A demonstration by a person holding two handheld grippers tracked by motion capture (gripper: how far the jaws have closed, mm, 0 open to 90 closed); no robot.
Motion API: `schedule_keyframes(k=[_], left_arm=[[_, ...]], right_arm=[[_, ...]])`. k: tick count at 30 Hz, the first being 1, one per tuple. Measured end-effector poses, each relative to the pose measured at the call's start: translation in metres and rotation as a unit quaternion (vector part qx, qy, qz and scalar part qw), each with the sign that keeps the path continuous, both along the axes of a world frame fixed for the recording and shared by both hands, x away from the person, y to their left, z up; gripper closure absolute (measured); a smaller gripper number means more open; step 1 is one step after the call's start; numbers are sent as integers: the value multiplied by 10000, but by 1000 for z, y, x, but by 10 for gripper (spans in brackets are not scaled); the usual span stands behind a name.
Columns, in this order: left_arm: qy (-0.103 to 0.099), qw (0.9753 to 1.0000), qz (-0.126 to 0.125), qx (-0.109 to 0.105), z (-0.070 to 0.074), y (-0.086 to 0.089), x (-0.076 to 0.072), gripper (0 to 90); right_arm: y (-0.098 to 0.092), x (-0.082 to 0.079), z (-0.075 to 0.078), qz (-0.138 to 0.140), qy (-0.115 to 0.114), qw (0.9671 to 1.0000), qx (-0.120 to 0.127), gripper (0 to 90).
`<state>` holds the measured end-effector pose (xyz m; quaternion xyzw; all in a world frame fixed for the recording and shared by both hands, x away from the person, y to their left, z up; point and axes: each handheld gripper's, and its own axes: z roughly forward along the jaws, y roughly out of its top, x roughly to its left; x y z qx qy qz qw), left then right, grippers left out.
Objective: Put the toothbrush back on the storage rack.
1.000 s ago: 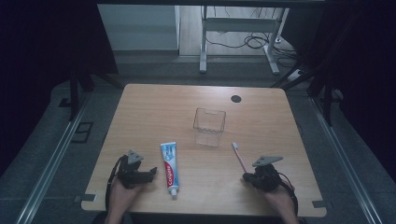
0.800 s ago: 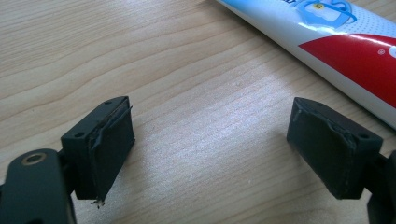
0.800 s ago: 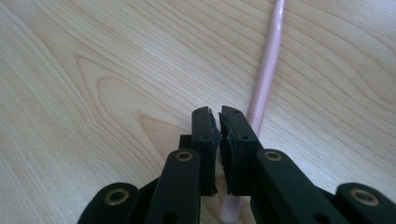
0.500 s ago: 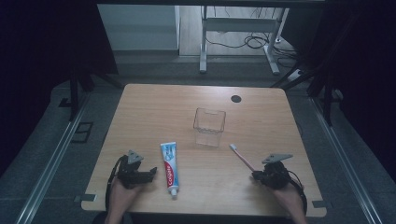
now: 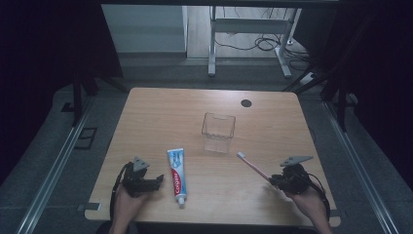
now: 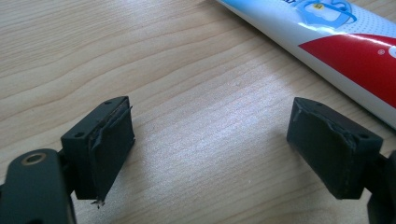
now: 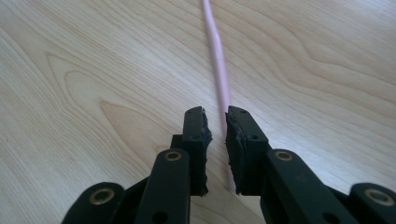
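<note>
On a wooden table (image 5: 146,117), the left gripper (image 5: 155,182) rests with jaws wide apart beside a toothpaste tube (image 5: 177,174); a clear container (image 5: 218,132) stands mid-table, and the right gripper (image 5: 272,179) has its jaws nearly together around a pink toothbrush (image 5: 252,165) handle.

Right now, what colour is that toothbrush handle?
Pale pink; the toothbrush handle shows best in the right gripper view.
</note>
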<state>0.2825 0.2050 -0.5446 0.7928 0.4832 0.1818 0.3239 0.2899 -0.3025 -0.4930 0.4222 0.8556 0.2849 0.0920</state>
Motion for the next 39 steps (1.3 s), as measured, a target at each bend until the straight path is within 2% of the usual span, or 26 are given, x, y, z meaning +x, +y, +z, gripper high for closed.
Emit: schedule_keyframes(k=[7, 17, 18, 19, 23, 24, 26, 27, 32, 36, 39], left_arm=[[-3, 10000, 7, -1, 0, 0, 0, 147], [9, 10000, 25, -13, 0, 0, 0, 147], [11, 10000, 23, -16, 0, 0, 0, 147], [11, 10000, 23, -16, 0, 0, 0, 147], [10, 10000, 29, -18, 0, 0, 0, 147], [10, 10000, 29, -18, 0, 0, 0, 147], [8, 10000, 25, -15, 0, 0, 0, 147], [8, 10000, 25, -15, 0, 0, 0, 147], [8, 10000, 25, -16, 0, 0, 0, 147], [9, 10000, 25, -15, 0, 0, 0, 147], [11, 10000, 23, -16, 0, 0, 0, 147]], right_arm=[[1, 9, 4, 74, 234, 9995, -188, 726], [17, 28, 4, 284, 497, 9961, -667, 722], [22, 32, 4, 340, 558, 9947, -794, 723], [22, 32, 4, 340, 558, 9947, -794, 723], [33, 41, 5, 463, 681, 9904, -1107, 727], [33, 41, 5, 463, 681, 9904, -1107, 727], [39, 46, 4, 523, 779, 9872, -1286, 729], [39, 46, 4, 523, 779, 9872, -1286, 729], [50, 57, 3, 620, 957, 9807, -1586, 738], [55, 62, 2, 665, 1008, 9783, -1682, 747], [62, 66, 1, 717, 1108, 9748, -1801, 754]])
